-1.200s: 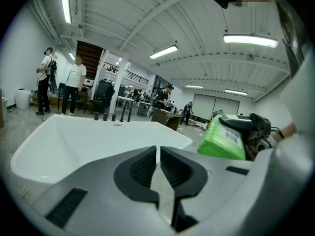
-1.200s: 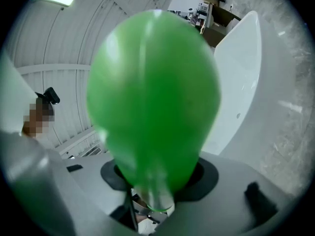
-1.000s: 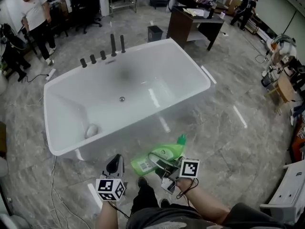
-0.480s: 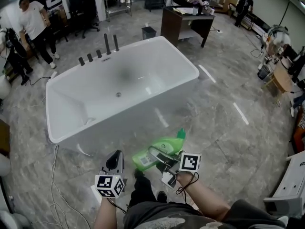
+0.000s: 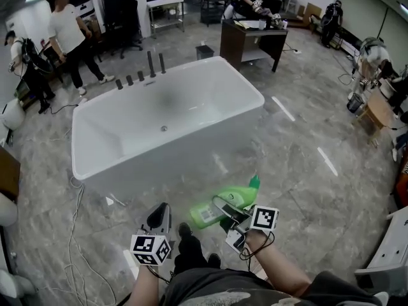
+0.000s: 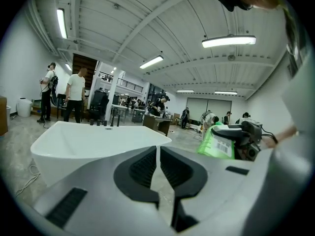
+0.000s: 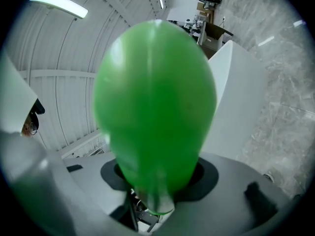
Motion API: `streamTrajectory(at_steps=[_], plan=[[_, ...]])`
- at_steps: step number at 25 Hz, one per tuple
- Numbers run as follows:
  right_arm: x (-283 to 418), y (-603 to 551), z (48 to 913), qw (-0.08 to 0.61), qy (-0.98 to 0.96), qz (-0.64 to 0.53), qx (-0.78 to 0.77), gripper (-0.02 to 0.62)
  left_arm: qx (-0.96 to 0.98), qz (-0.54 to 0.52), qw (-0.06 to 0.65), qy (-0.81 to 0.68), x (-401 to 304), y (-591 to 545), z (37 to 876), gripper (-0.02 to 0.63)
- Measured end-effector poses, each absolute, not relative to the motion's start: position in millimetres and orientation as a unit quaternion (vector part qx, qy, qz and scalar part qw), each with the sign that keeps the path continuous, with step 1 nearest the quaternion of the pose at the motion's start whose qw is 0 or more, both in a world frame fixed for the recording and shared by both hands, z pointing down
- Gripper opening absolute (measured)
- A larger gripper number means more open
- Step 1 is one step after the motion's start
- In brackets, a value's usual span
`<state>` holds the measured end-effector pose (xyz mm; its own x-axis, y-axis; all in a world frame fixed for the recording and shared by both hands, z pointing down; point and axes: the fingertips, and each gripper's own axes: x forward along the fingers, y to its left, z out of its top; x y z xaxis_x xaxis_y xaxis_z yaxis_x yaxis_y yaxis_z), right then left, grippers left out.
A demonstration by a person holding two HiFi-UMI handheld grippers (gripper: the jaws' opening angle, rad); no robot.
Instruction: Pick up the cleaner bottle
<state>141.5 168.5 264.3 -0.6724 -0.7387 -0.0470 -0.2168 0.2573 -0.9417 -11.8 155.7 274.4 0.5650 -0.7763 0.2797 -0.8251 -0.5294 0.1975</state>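
The bottle (image 5: 240,196) is off the floor (image 5: 306,171), held in the air by the right gripper (image 5: 221,205). It is in front of the tub's (image 5: 191,164) near long side, toward that side's right-hand end. It lies almost level, with its cap (image 5: 254,182) pointing away from the person and its base toward the left gripper (image 5: 159,214).

The body is bright, glossy green, flattened and rounded. The cap is the same green. A white label (image 5: 205,215) with a barcode sits near the base; the left gripper view shows it too, on the bottle (image 6: 216,142) at the right.

The right gripper's fingers pinch the bottle across its middle. In the right gripper view the green body (image 7: 155,97) fills the space between them and hides most of the scene.

The left gripper is beside the bottle and apart from it. Its fingers (image 6: 147,167) are pressed together with nothing between them, and they point at the tub (image 6: 93,141).
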Motion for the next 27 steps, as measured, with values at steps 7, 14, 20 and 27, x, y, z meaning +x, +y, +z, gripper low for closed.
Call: streamTrajectory(at_steps=[7, 14, 20, 27], plan=[[154.1, 199.4, 268.8, 0.25, 0.756, -0.514, -0.318, 0.199, 0.872, 0.083, 0.146, -0.46, 3.3, 191.4, 270.8, 0.035], [161.1, 216.6, 266.5, 0.257, 0.752, -0.517, -0.318, 0.199, 0.872, 0.095, 0.149, -0.457, 11.8, 215.1, 262.0, 0.035], [169.7, 217.1, 262.3, 0.256, 0.752, -0.508, -0.334, 0.199, 0.88, 0.1, 0.135, -0.444, 21.8, 211.8, 249.2, 0.035], [173.6, 216.3, 262.3, 0.26, 0.759, -0.502, -0.323, 0.199, 0.888, 0.099, 0.135, -0.428, 44.2, 206.1, 252.7, 0.035]])
